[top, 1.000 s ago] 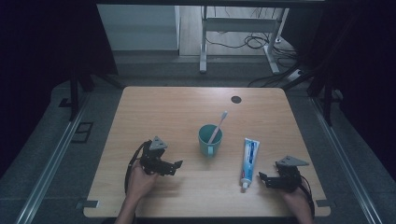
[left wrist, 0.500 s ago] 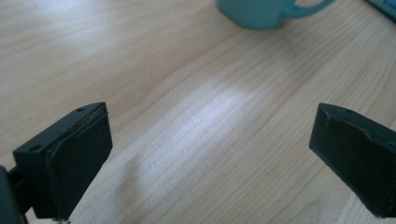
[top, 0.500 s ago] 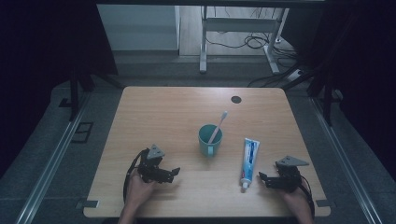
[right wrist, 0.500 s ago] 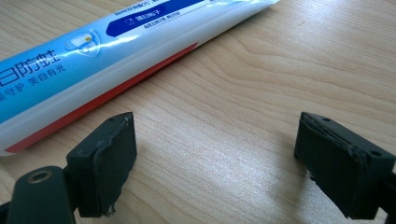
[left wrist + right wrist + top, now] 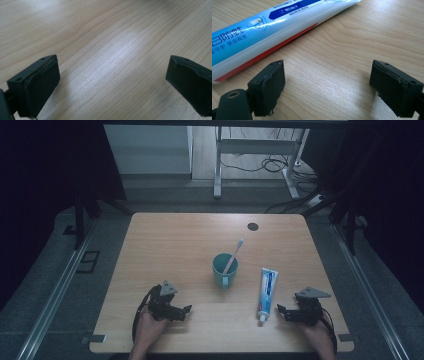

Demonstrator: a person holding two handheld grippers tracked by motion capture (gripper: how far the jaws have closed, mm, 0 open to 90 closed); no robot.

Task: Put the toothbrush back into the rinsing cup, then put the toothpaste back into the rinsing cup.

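**Tools rest beside toothpaste**

Both hand-held tools sit released on the pale wooden worktop (image 5: 200, 240). The right tool (image 5: 281, 312) lies just right of the blue-and-white toothpaste tube (image 5: 266, 292), near edge; the left tool (image 5: 186, 310) grips nothing.

L gripper (image 5: 186, 309) low at near edge, jaws wide apart, held by left hand (image 5: 150, 327). R gripper (image 5: 280, 311) likewise low, jaws spread, right hand (image 5: 316, 335) behind.

Left gripper (image 5: 186, 309) drawn back toward the near table edge (image 5: 220, 351) and slightly left, farther from the green cup (image 5: 224, 270); left hand (image 5: 148, 328) lower in high view
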